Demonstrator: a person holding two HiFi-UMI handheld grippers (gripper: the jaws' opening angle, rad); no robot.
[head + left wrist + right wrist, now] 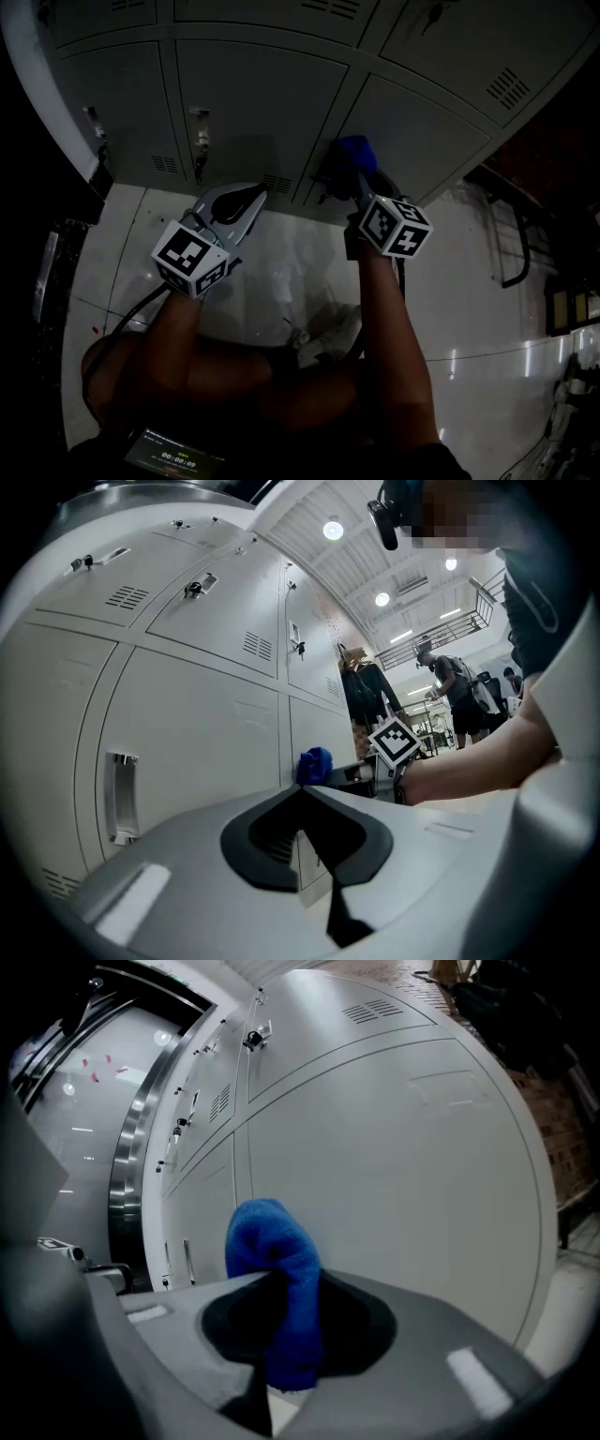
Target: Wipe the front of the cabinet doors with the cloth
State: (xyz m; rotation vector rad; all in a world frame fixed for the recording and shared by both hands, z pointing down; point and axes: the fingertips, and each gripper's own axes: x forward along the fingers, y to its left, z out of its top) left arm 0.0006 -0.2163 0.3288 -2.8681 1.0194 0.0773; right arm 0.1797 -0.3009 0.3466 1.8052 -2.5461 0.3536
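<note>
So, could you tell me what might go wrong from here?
The cloth is a narrow wad in the right tongs, so their hard tips may scrape the door if pressed. A wide stroke could snag it on the protruding latch. The shut, empty left tongs hang near the cabinet and might bump it.

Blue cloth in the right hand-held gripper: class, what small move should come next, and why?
Probably press the blue terry cloth onto the grey metal cabinet door and sweep it sideways. The right hand-held gripper is shut on the cloth, which is close up to the door's lower part, with bare panel stretching away beside it.
</note>
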